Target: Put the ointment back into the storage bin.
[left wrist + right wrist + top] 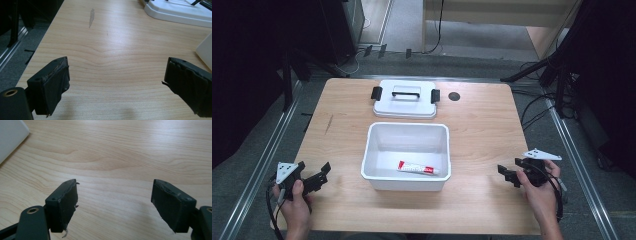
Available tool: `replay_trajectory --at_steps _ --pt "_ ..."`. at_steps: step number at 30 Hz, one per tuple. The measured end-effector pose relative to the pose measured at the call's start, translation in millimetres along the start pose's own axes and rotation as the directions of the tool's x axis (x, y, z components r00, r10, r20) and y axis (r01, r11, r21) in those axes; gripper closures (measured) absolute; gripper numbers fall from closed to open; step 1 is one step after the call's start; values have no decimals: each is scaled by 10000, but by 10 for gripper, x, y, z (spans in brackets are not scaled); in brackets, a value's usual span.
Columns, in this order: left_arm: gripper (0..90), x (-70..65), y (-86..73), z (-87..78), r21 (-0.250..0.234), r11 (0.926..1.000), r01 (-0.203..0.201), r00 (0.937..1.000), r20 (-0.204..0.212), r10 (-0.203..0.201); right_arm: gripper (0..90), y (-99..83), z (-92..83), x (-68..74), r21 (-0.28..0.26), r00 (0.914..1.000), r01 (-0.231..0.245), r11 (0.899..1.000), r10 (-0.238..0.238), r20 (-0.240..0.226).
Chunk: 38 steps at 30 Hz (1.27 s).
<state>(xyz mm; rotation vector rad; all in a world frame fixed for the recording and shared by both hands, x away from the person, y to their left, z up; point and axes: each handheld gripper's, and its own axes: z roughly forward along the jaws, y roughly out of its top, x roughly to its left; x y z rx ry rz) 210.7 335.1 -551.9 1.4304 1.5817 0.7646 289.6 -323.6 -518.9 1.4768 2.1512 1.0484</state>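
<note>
A white plastic bin [372,150] stands in the middle of the wooden table [482,130]. Inside it, near the front wall, lies a white and red tube [418,169]. The bin's white lid [404,98] with a black handle and two black clips rests flat behind it. My left gripper [321,176] is held low at the front left, open, with bare wood between its jaws [116,75]. My right gripper [505,175] is at the front right, also open over bare wood [113,195]. A corner of the bin [10,137] shows in the right gripper view.
A small dark round hole [454,96] sits in the table right of the lid. A grey scuff [91,17] marks the wood at the left. Metal rails [262,165] run along both sides of the table, with cables and stands beyond.
</note>
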Motion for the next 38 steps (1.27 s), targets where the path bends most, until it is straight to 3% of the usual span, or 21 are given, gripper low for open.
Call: replay_trajectory --at_steps 10,16,22,28,38 --pt "65 2 -3 -7 -10 10000 -18 10000 -22 18 228 -311 -159 -115 -797 9995 58 9968 -32 322" --pt "65 1 -2 -6 4 10000 -41 10000 -41 41 234 -479 -230 -192 -1386 9976 -618 9884 655 222" --pt "65 2 -2 -7 5 10000 -36 10000 -25 36 232 -602 -254 -188 -1522 9967 -744 9855 787 221" --pt "65 -1 -2 -1 -10 10000 -15 10000 -31 15 233 -645 -302 -161 -1823 9965 -732 9805 792 258" --pt "65 -6 4 14 24 10000 -87 10000 -25 87 276 -639 -288 -190 -1747 9935 -1093 9785 1131 118"
